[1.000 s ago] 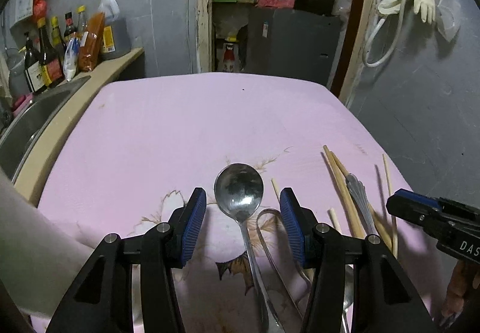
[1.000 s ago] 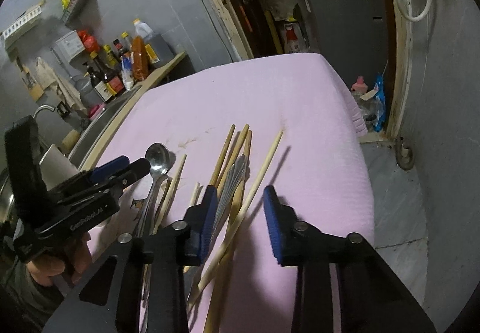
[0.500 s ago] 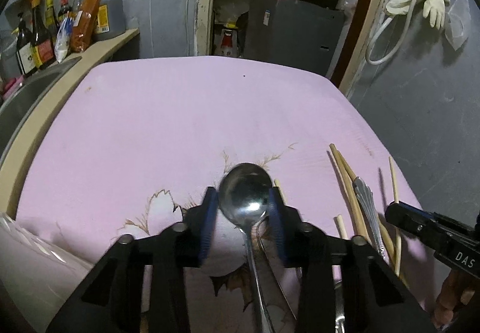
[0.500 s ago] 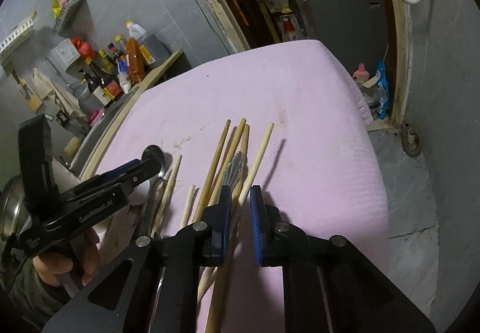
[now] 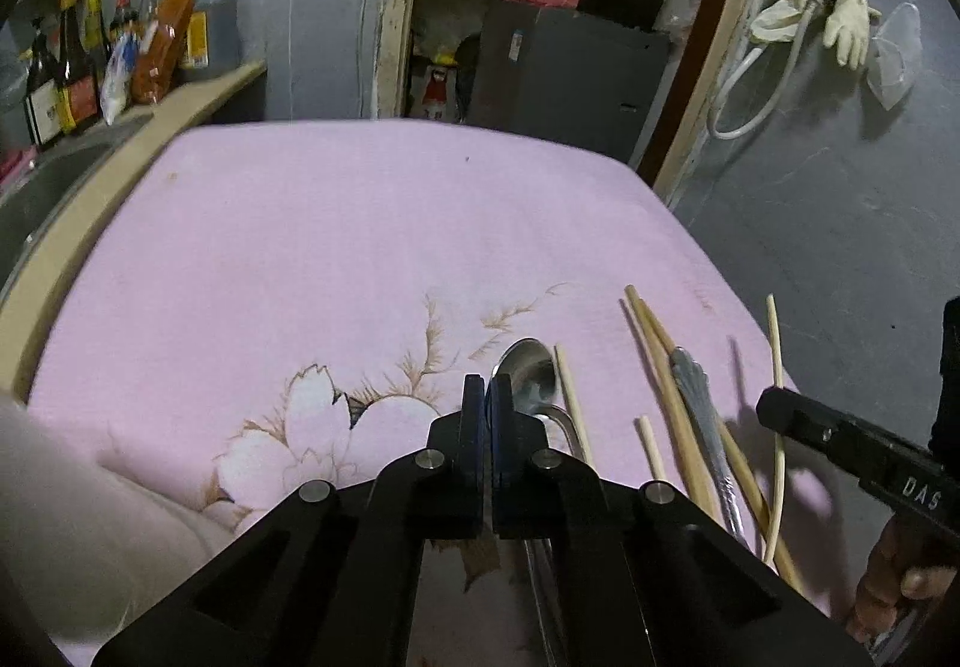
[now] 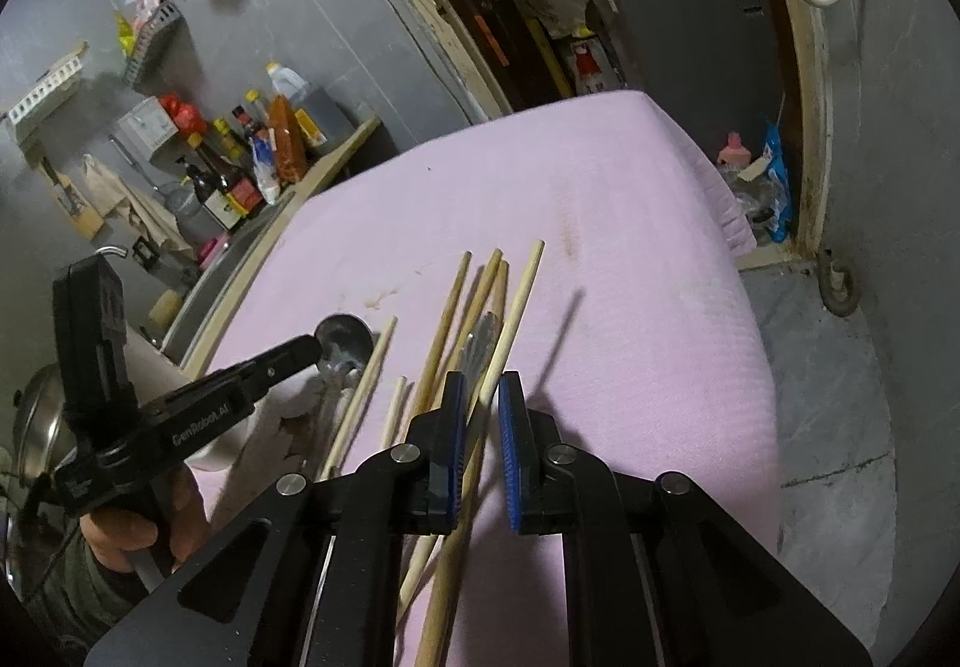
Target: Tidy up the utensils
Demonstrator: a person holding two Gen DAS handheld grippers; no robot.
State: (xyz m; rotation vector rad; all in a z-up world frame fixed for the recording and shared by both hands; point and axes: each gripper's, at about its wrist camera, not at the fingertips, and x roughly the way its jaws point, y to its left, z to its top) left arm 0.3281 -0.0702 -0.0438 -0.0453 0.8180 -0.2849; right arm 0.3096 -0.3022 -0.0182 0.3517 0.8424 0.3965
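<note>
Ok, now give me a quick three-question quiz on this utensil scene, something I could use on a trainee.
1. True or false: the left gripper has its jaws wide open.
2. Which thing lies closest to the left gripper's tips? A. the spoon B. the rubber gloves C. the sauce bottles
3. Fill in: the right gripper is shut on a ____.

Key
1. False: its jaws are closed together.
2. A
3. chopstick, raised enough to cast a shadow on the pink cloth.
</note>
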